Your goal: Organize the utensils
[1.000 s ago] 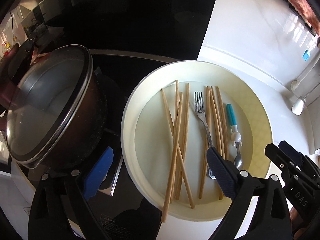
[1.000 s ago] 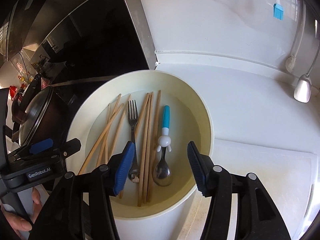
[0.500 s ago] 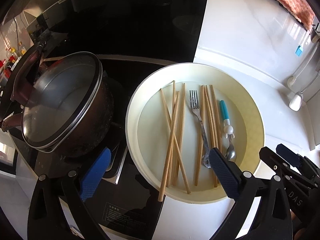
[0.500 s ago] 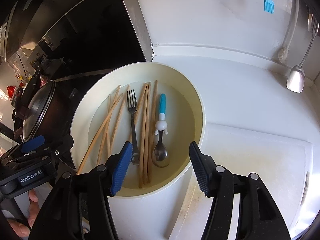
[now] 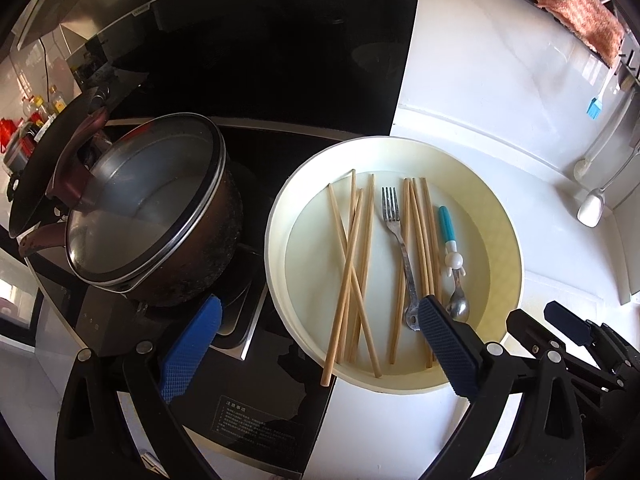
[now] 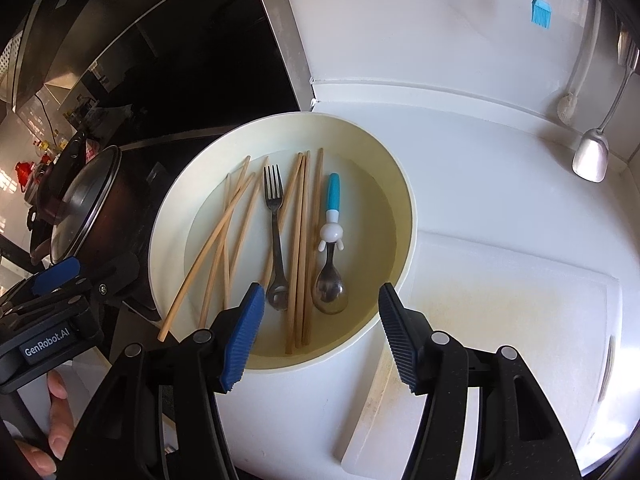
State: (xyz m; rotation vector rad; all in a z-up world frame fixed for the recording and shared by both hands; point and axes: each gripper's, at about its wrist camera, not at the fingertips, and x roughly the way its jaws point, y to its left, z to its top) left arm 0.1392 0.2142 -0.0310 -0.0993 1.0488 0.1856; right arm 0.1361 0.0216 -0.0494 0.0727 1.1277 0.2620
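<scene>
A cream round basin (image 5: 508, 240) (image 6: 404, 208) on the white counter holds several wooden chopsticks (image 5: 352, 272) (image 6: 298, 248), a metal fork (image 5: 398, 236) (image 6: 274, 216) and a small spoon with a blue and white figure handle (image 5: 450, 240) (image 6: 332, 216). My left gripper (image 5: 320, 348) is open and empty, above the basin's near left rim. My right gripper (image 6: 320, 336) is open and empty, above the basin's near rim, by the spoon bowl.
A dark pot with a glass lid (image 5: 148, 208) (image 6: 84, 204) stands on the black cooktop (image 5: 256, 392) left of the basin. A white cutting board (image 6: 512, 320) lies right of it. A blue brush (image 6: 541, 8) and a ladle (image 6: 591, 156) hang on the wall.
Both grippers have pulled back and up from the basin, which now looks smaller and farther. Both stay open. The utensils have not moved.
</scene>
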